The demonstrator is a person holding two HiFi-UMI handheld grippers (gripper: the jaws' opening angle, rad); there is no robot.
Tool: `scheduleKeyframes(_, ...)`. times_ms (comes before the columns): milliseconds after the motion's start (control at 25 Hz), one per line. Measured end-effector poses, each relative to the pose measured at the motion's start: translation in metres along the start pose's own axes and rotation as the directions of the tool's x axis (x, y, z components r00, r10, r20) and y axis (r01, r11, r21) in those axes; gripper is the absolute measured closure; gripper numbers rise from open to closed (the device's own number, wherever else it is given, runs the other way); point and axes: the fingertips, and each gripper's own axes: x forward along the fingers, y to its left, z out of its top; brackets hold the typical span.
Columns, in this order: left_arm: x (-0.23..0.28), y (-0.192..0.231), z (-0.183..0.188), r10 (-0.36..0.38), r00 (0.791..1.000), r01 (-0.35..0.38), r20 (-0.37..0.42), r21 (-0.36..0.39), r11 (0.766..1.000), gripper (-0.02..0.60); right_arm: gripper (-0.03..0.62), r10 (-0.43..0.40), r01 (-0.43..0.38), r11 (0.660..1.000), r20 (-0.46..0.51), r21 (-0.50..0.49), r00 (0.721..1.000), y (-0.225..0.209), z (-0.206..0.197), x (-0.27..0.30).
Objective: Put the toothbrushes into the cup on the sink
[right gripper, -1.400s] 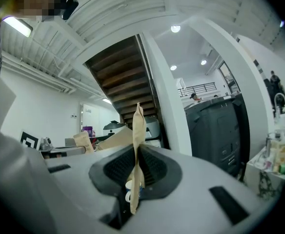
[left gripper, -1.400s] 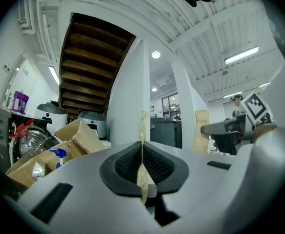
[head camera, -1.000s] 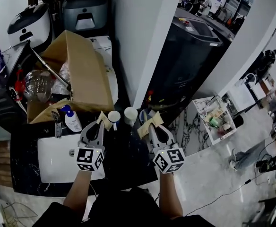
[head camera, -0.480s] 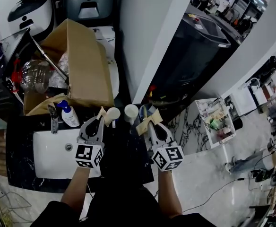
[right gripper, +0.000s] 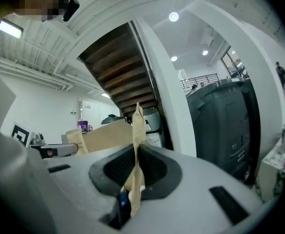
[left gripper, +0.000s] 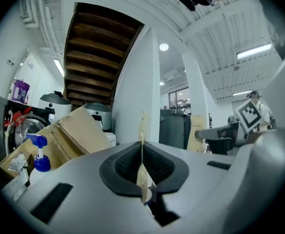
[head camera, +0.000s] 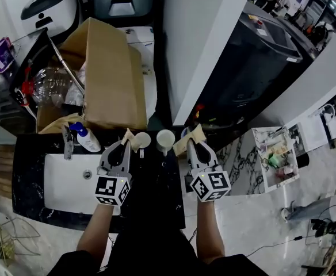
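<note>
Toothbrushes in tan paper sleeves sit clenched in my jaws: one toothbrush [left gripper: 142,147] in the left gripper [head camera: 124,147], the other toothbrush [right gripper: 134,172] in the right gripper [head camera: 191,146]. Both forearms reach forward with the grippers level above the dark bench [head camera: 156,191], tips near a white cup [head camera: 141,140] and a second cup [head camera: 165,138].

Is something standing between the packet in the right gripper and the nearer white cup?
Nothing visible does. The right gripper holds its tan packet just beside the white cup, and only black counter shows between them.
</note>
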Motion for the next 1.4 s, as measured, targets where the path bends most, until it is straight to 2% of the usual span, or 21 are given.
scheduleKeyframes(440,0.027,0.002,-0.014,0.080,0.996,-0.080,-0.041,0.005,0.997,0.577,0.566,0.067,-0.068,0.997,0.010,0.045,0.998,-0.035,-0.013,0.049)
scheduleKeyframes(840,0.039,0.002,-0.020,0.119,0.991,-0.119,-0.057,0.008,0.993,0.577,0.566,0.147,-0.145,0.985,-0.016,0.093,0.989,-0.032,-0.037,0.079)
scheduleKeyframes(1400,0.045,0.006,-0.020,0.134,0.989,-0.134,-0.062,0.004,0.991,0.577,0.566,0.171,-0.158,0.975,-0.078,0.155,0.982,-0.031,-0.087,0.100)
